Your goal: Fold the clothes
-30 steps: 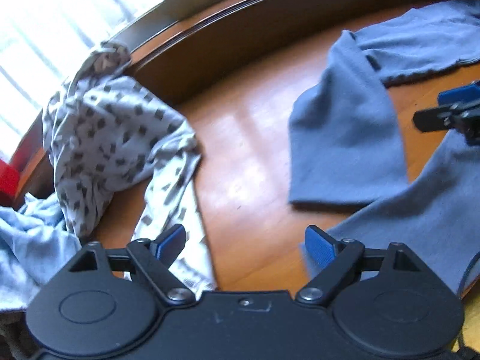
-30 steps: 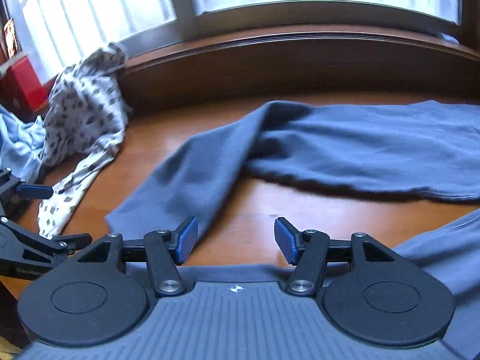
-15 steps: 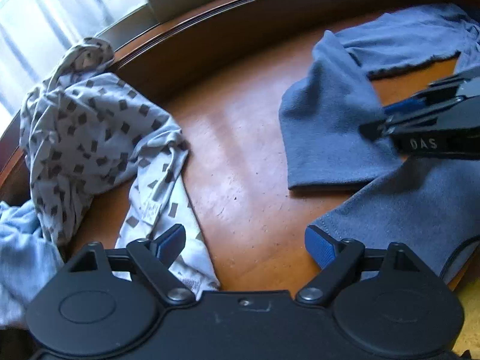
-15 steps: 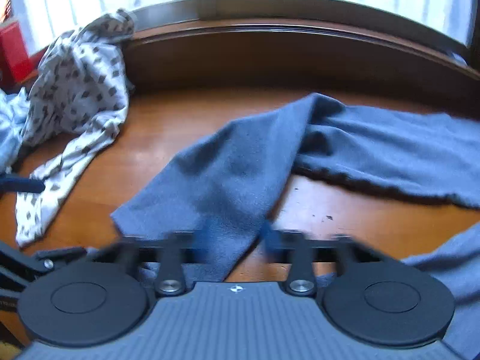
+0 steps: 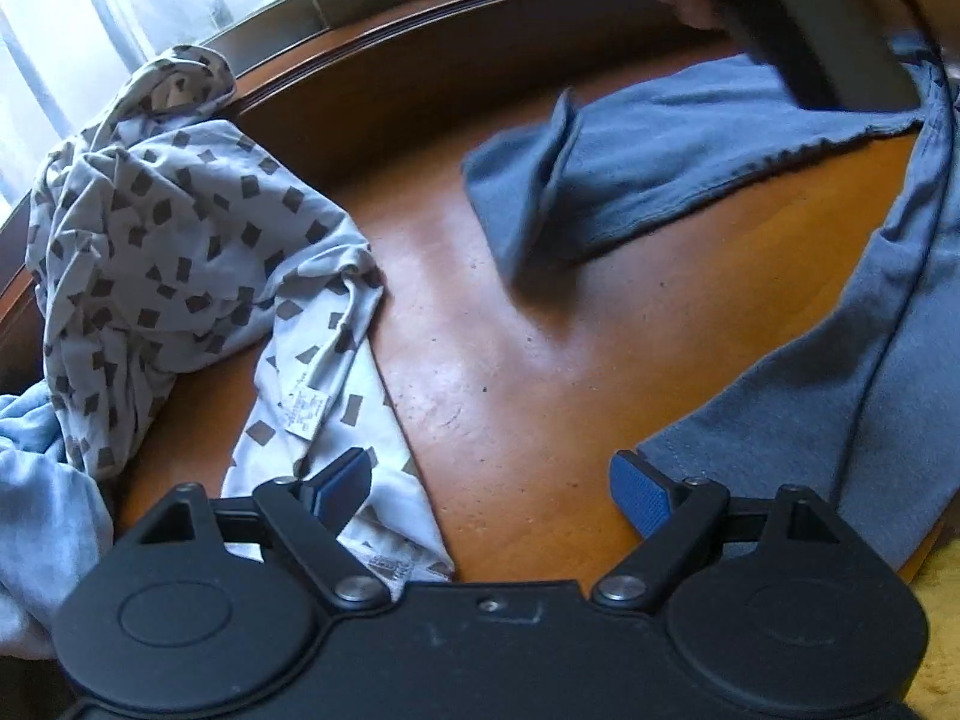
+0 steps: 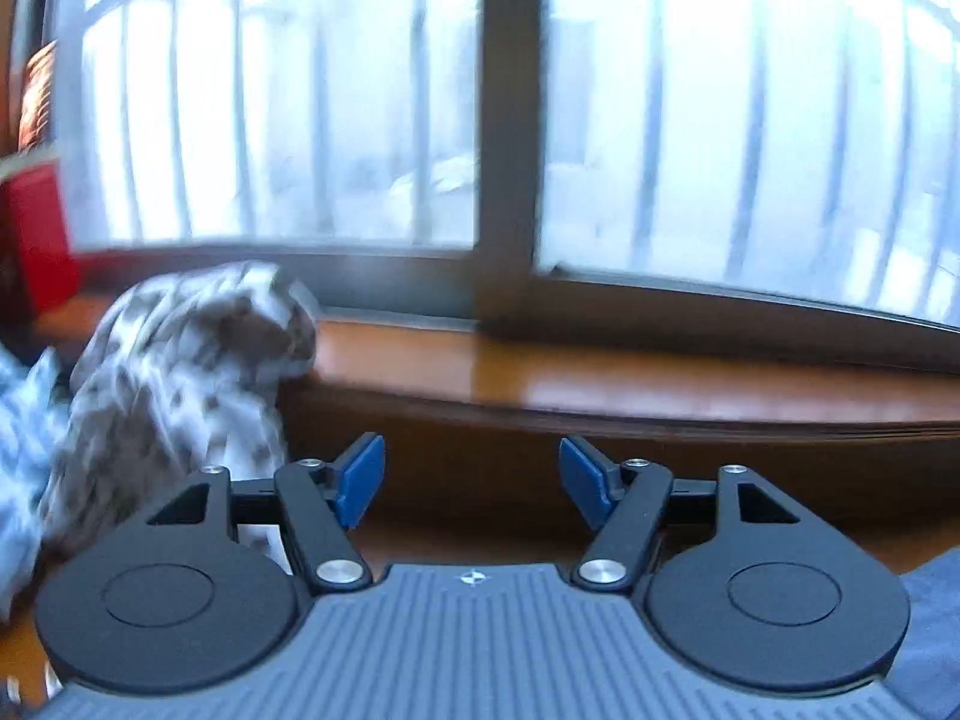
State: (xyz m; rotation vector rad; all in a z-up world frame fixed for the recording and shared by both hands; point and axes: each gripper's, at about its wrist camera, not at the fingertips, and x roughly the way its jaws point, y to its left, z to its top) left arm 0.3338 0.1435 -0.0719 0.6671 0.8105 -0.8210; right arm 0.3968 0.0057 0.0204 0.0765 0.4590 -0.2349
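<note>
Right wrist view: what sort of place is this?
Probably a room at home: a barred window above a wooden sill, with a patterned garment and blue-grey garment on a wooden table.

A room in a home, by a large window with vertical bars outside and a polished wooden sill beneath it. Household laundry lies loose on a glossy wooden table: a crumpled white garment with dark square print, a blue-grey garment and a pale blue cloth. A red box stands at the window's left end.
</note>
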